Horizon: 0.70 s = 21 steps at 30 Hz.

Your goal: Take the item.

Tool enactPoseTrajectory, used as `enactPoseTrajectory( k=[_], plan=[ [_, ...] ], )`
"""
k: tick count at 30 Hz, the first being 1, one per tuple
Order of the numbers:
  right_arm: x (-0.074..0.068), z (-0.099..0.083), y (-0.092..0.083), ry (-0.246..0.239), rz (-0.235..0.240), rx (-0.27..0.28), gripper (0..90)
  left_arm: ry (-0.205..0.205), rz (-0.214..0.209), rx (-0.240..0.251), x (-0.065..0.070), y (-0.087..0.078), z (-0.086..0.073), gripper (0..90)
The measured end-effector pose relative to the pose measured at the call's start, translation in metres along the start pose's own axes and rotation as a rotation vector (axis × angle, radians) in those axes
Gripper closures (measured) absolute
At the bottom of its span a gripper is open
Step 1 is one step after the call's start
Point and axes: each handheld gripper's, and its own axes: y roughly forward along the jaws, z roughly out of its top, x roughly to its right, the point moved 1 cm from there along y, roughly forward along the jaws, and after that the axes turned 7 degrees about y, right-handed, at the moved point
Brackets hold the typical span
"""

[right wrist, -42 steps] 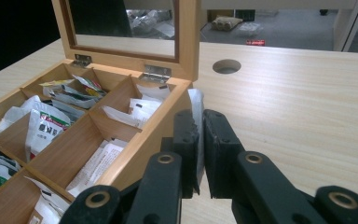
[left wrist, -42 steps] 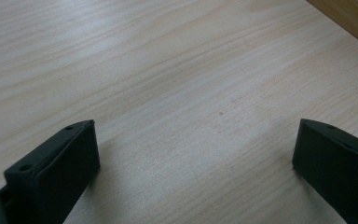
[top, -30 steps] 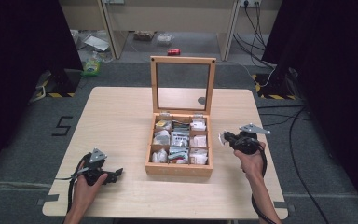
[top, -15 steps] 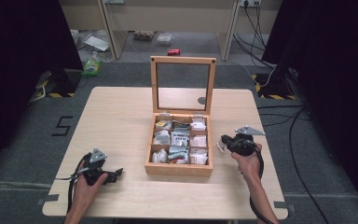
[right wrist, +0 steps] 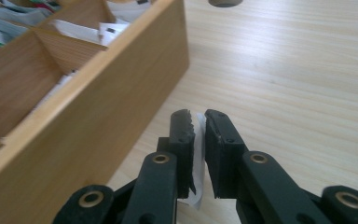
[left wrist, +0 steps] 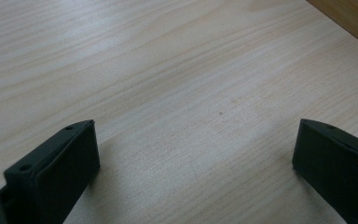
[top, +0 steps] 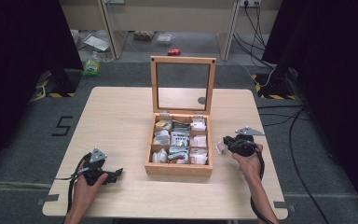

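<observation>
while the left gripper [top: 116, 173] rests spread on the table [top: 121, 116], the right gripper [right wrist: 200, 122], its jaws just easing apart, pinches a white packet [right wrist: 198, 154] beside the wooden box [right wrist: 98, 107].

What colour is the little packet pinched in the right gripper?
White. The small paper packet shows best in the right gripper view, between the right gripper jaws.

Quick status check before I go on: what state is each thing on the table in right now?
Wooden box: open, compartments full of packets.
Lid: upright.
White packet: between the right gripper's jaws, beside the box.
Right gripper: jaws just been easing, packet between them.
Left gripper: open, over bare table.
</observation>
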Motion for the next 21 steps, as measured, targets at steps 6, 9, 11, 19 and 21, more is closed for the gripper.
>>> enactPoseTrajectory(
  k=[6,9,11,19,21],
  plan=[
    [0.0057,0.0017,-0.0035,0.013,-0.011,0.012,77.3,0.0,0.0,0.0,0.0,0.0,0.0,0.0],
    [0.0058,0.0036,-0.0056,0.015,-0.011,0.018,77.1,0.0,0.0,0.0,0.0,0.0,0.0,0.0],
    [0.0062,0.0042,-0.0063,0.011,-0.013,0.02,76.7,0.001,0.0,-0.001,-0.0001,-0.0001,0.0,0.0],
    [0.0056,0.005,-0.0066,0.02,-0.009,0.022,73.2,0.001,0.0,-0.001,-0.0001,-0.0001,0.0,0.0],
    [0.0056,0.0058,-0.007,0.033,-0.005,0.027,69.0,0.0,0.0,0.0,0.0,0.0,0.0,0.0]
  ],
)
